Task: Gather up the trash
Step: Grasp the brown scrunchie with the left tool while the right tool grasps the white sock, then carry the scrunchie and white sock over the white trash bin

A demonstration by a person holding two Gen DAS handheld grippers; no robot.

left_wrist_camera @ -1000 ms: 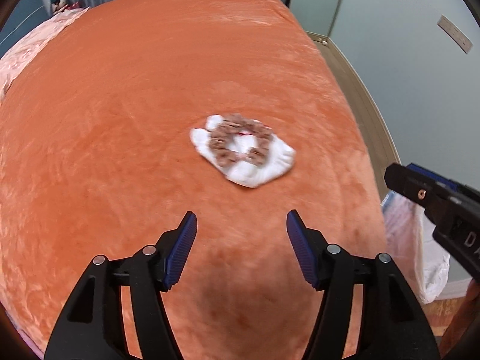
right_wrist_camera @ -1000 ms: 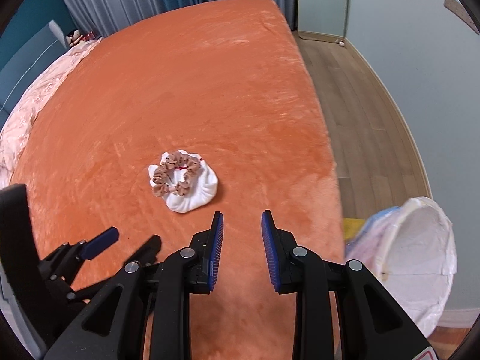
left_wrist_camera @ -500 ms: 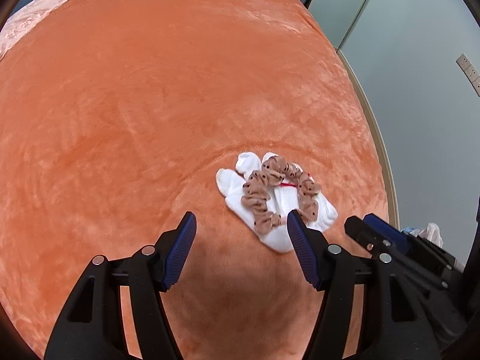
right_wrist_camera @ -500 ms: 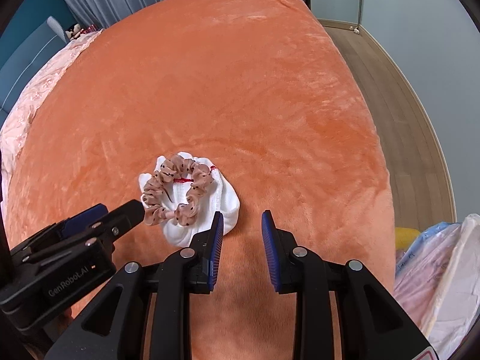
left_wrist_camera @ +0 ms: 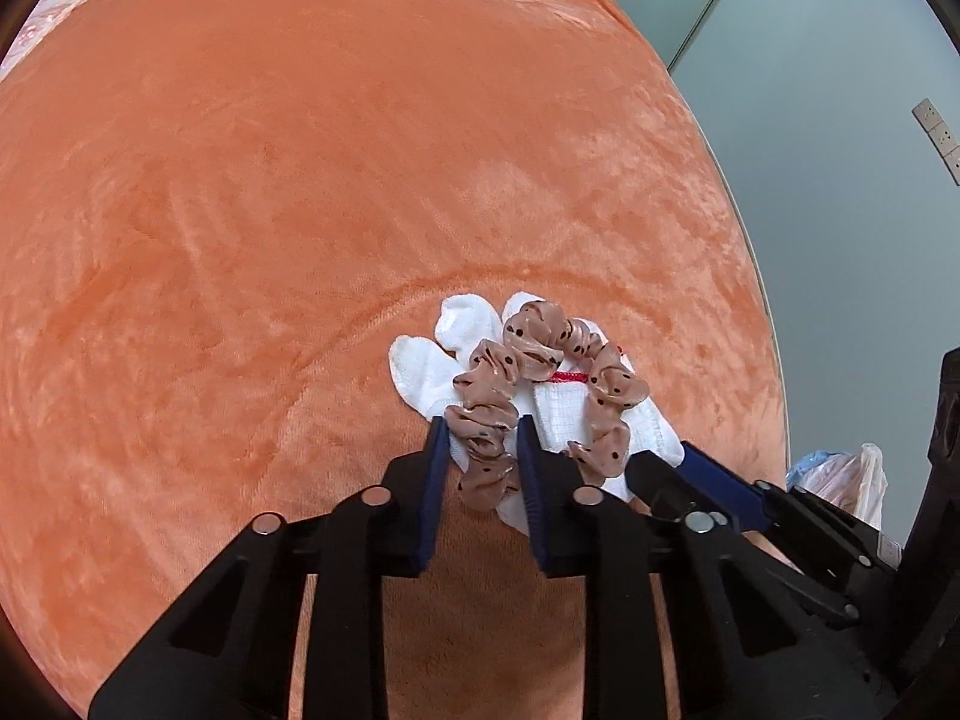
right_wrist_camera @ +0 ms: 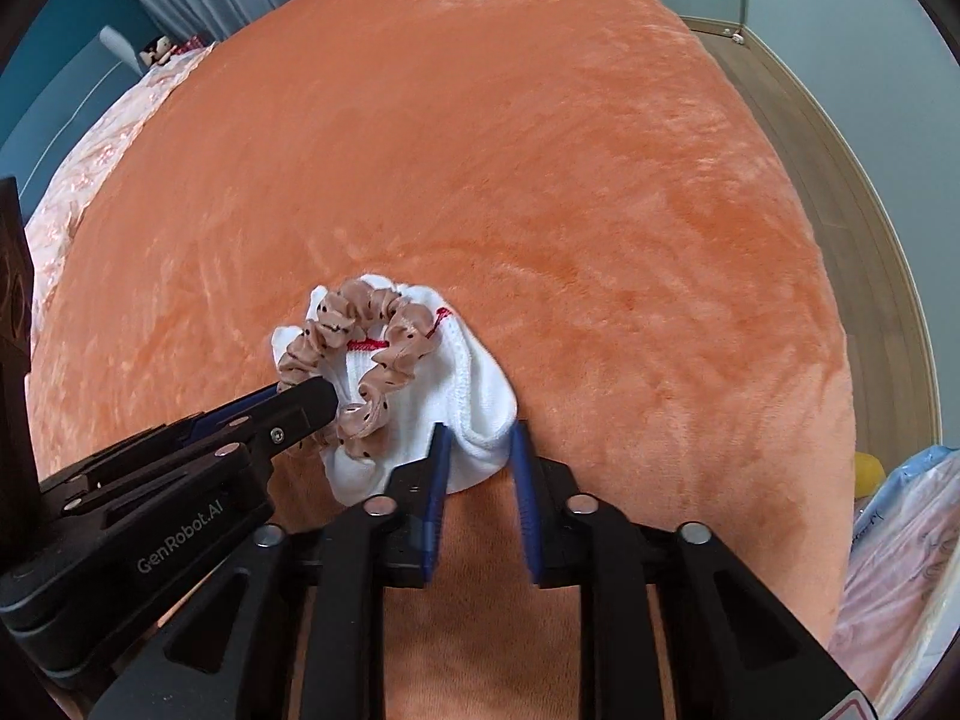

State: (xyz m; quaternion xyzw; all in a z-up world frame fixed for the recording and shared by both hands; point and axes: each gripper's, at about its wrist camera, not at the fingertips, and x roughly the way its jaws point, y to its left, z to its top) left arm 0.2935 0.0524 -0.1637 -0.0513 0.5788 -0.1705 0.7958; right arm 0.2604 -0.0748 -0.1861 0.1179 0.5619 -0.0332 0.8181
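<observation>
1. Since a second ago I have brought both tools down and in on the bundle; it sat well ahead of them then and now lies between their tips.
2. The white sock [left_wrist_camera: 420, 369] lies on the orange bed blanket [left_wrist_camera: 300, 180] near its edge, long axis running from far-left to near-right in the left view, toes away from me.
3. The tan dotted scrunchie [left_wrist_camera: 498, 402] lies flat on top of it.
4. My left tool [left_wrist_camera: 478, 438] points steeply down, jaws closing with the scrunchie's near loop and sock between them.
5. My right tool [right_wrist_camera: 478, 441] points steeply down too, closing around the sock's cuff edge [right_wrist_camera: 480, 420].
6. A plastic bag [right_wrist_camera: 900, 540] sits beside the bed.
</observation>
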